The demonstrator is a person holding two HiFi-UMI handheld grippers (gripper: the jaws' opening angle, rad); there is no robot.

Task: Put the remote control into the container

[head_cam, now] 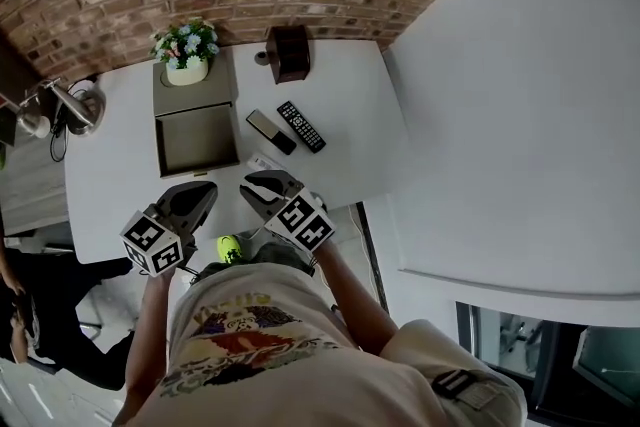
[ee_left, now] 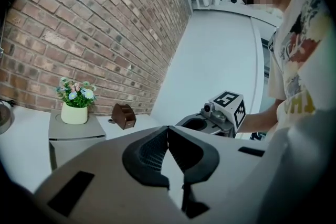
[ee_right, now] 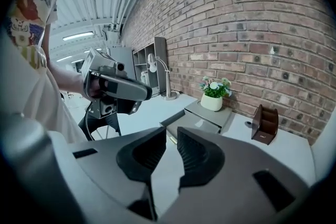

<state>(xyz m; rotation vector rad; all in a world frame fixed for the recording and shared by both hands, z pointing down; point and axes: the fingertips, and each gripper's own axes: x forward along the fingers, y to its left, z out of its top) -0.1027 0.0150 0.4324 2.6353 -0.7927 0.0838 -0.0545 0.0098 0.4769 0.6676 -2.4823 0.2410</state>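
Note:
The black remote control (head_cam: 301, 126) lies on the white table (head_cam: 350, 105), right of the grey open container (head_cam: 195, 140). A second dark, slim bar (head_cam: 271, 131) lies beside the remote. Both grippers hover over the table's near edge, short of these things. My left gripper (head_cam: 205, 187) (ee_left: 168, 131) is shut and empty, in front of the container. My right gripper (head_cam: 262, 183) (ee_right: 171, 134) has a narrow gap between its jaws and holds nothing. Its jaws hide the remote in the right gripper view.
A flower pot (head_cam: 186, 65) (ee_right: 212, 101) stands on the container's raised back part. A brown holder (head_cam: 288, 53) (ee_right: 264, 124) sits by the brick wall. A desk lamp (head_cam: 70, 105) stands at the table's left end. A white wall closes off the right.

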